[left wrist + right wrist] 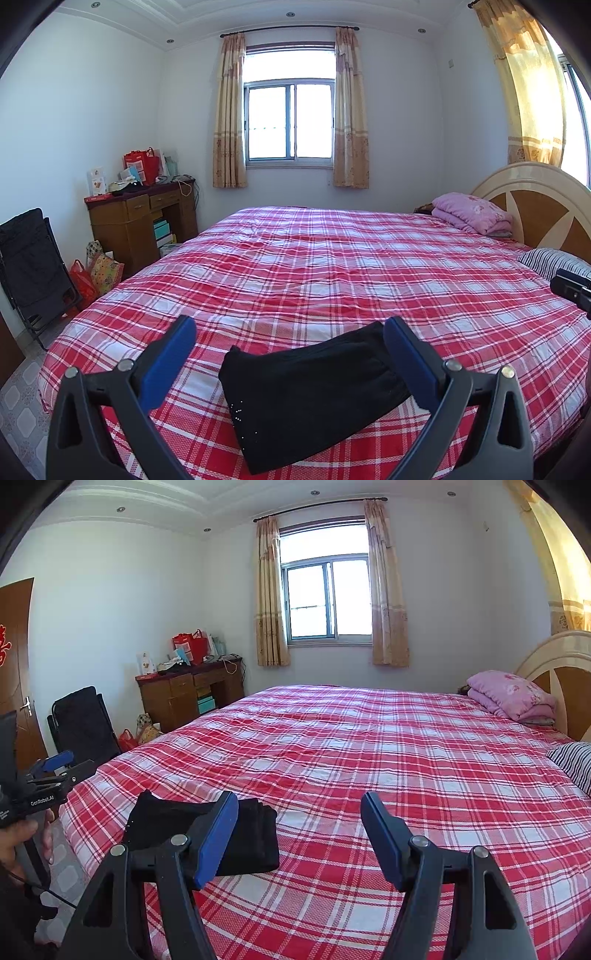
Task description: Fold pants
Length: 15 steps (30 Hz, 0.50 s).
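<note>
The black pants [310,395] lie folded into a compact bundle on the red plaid bed [332,266], near its front edge. My left gripper [290,328] is open and empty, raised above the bundle, which shows between its blue fingers. In the right wrist view the pants [251,838] lie left of my right gripper [299,805], partly hidden by its left finger. The right gripper is open and empty over the bed [369,746]. The left gripper [59,764] also shows at that view's left edge, held in a hand.
A pink folded quilt [472,214] and a striped pillow [554,258] lie by the headboard [535,199] at right. A wooden desk [140,214] with bags, a black folding chair [29,258] and floor bags [96,273] stand left of the bed.
</note>
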Motion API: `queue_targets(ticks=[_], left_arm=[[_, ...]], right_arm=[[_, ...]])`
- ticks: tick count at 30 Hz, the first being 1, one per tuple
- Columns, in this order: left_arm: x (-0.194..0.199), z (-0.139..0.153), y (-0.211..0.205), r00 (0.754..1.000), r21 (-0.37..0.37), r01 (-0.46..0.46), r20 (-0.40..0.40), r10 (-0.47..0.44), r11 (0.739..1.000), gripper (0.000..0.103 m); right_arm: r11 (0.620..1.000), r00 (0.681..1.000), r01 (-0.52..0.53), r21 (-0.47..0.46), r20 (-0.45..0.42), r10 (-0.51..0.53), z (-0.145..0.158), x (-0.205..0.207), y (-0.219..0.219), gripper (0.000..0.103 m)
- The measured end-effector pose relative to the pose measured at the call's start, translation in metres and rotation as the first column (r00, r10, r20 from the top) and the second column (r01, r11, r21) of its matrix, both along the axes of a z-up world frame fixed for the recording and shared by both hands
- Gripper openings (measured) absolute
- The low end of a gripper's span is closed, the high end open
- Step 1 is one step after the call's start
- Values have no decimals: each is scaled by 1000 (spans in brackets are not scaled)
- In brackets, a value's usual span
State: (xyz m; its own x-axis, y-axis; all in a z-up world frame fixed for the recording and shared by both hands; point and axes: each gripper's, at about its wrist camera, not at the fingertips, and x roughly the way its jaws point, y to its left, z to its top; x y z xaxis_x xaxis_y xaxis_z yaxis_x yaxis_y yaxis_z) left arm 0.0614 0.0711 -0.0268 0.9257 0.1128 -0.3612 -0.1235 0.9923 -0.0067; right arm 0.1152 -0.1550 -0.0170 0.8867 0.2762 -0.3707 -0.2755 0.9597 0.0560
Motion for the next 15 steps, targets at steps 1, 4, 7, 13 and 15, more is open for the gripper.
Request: queue_targets(ticks=[1, 4, 7, 13, 15], left_arm=[[0, 0, 0, 1000, 1, -2, -6, 2, 1000, 103], [0, -1, 1, 1000, -2, -6, -11, 6, 1000, 103], [-1, 2, 1, 1000, -7, -18, 3, 18, 1000, 103], [1, 4, 5, 1000, -37, -27, 0, 27, 999, 103], [3, 2, 5, 999, -29, -41, -7, 40, 999, 103]], right_arm=[[1000, 1000, 0, 0, 1, 0, 0, 0, 0, 70], [1000, 1000, 1, 2, 2, -1, 1, -1, 0, 70], [1000, 1000, 2, 2, 5, -2, 1, -1, -1, 70], [1000, 1000, 0, -2, 3, 0, 0, -1, 0, 70], [1000, 1000, -1, -6, 2, 1, 0, -1, 1, 70]])
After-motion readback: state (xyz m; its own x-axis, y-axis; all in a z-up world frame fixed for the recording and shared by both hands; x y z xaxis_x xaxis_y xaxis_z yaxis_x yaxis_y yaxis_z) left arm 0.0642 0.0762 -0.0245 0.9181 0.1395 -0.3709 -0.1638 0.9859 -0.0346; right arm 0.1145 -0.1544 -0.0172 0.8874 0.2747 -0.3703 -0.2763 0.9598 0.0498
